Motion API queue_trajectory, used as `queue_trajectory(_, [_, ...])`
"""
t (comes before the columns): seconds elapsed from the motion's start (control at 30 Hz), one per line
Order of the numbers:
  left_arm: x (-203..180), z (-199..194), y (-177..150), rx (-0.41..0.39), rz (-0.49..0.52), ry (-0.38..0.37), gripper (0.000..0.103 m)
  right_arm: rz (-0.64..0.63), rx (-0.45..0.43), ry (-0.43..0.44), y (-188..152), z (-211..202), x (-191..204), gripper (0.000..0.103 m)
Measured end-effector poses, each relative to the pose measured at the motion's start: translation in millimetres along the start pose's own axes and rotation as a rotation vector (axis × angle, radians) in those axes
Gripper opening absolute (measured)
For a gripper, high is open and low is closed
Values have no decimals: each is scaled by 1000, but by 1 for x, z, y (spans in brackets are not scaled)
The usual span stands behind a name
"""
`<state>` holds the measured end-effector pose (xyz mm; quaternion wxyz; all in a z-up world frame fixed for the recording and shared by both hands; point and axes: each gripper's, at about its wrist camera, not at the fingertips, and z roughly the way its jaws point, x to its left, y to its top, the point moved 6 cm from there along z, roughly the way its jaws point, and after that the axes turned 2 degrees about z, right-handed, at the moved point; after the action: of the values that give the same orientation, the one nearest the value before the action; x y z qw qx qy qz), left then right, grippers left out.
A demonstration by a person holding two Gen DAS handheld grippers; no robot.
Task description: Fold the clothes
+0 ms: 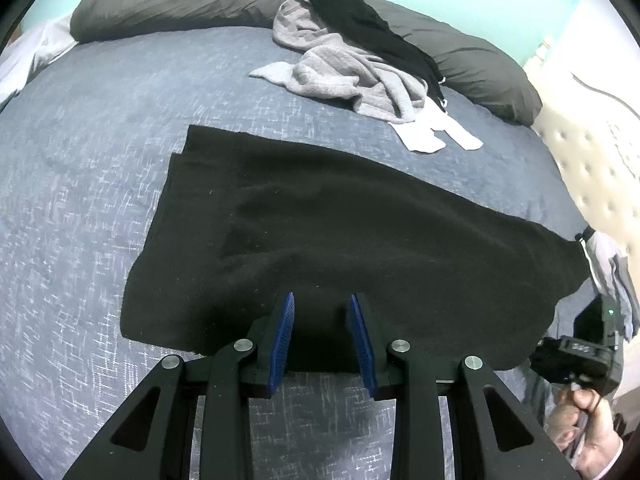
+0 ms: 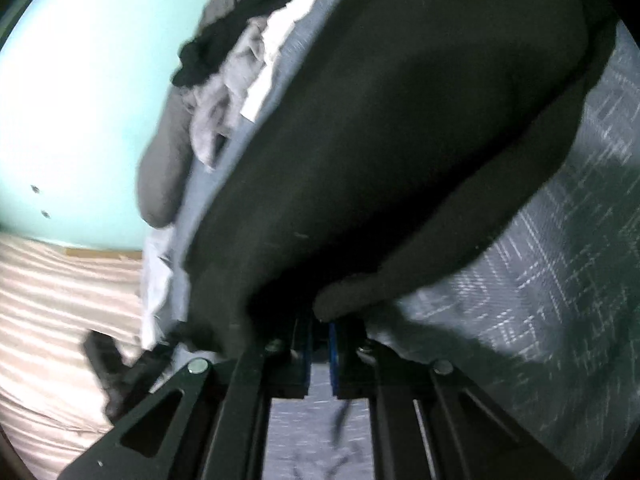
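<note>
A black garment [image 1: 320, 216] lies folded flat on the blue bedspread [image 1: 80, 168]. My left gripper [image 1: 322, 300] hovers over its near edge. Its blue pads [image 1: 286, 328] stand apart with black cloth between them, and they do not press on it. In the right wrist view the same black garment [image 2: 400, 140] fills the middle. Its near corner runs into my right gripper [image 2: 320, 332], whose pads are almost together and pinch that corner. In the left wrist view a hand [image 1: 588, 432] holds the right gripper's body at the garment's right end.
A heap of grey and black clothes [image 1: 352, 60] and white pieces [image 1: 436, 136] lie at the back of the bed. Dark grey pillows [image 1: 172, 0] sit behind them. A cream tufted headboard [image 1: 592, 168] borders the right. Pale cloth [image 2: 156, 280] hangs at the bed's edge.
</note>
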<state>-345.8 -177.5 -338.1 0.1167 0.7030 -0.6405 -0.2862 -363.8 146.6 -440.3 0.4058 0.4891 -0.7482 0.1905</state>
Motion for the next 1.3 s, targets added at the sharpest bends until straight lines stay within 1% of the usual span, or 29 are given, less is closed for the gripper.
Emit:
queue_trajectory(0.1, [0,-1,0,1,0,-3,32,-34,-6,-11,-3,-3,-7,8])
queue_trajectory(0.13, [1,-1,0,1,-1,-4,32,-36,-10,-12,-4,-7,-8,11])
queue_trajectory(0.2, [1,1,-1,4,2,-5,32,-44,-25,-21,-6,-20,-11,14])
queue_trajectory(0.3, [-1,3,-2,6,3,-9,32,-80,-73,-23,-5,-45,-11,17])
queue_trajectory(0.4, [-4,5,-2,5,8,-12,32,-113,-147,14,9,-73,-4,20])
queue_trajectory(0.47, [-7,6,-2,6,9,-14,32,-145,-184,33,20,-83,6,22])
queue_trajectory(0.57, [-10,7,0,5,12,-14,32,-186,-232,56,37,-96,20,23])
queue_trajectory(0.67, [-12,9,1,7,15,-14,32,-197,-204,10,49,-79,19,23])
queue_trajectory(0.83, [-15,12,0,12,23,-12,32,-170,-122,-133,53,-38,-18,23])
queue_trajectory(0.87, [-15,13,0,15,23,-12,32,-166,-118,-146,53,-34,-26,19])
queue_trajectory(0.9, [-15,14,-1,16,24,-12,32,-162,-126,-138,54,-34,-31,15])
queue_trajectory(0.97, [-15,15,-2,19,31,-10,32,-166,-141,-136,56,-39,-34,13])
queue_trajectory(1.0, [-15,15,-3,19,32,-10,32,-172,-150,-134,56,-43,-32,13])
queue_trajectory(1.07, [-15,15,-4,20,29,-12,32,-194,-171,-113,53,-52,-21,19])
queue_trajectory(1.13, [-15,16,-4,21,24,-14,32,-234,-178,-55,49,-57,-5,19])
queue_trajectory(1.23, [-19,16,-5,22,23,-18,32,-275,-151,5,40,-53,15,19])
queue_trajectory(1.3, [-24,15,-5,22,27,-22,32,-288,-119,24,33,-46,22,19])
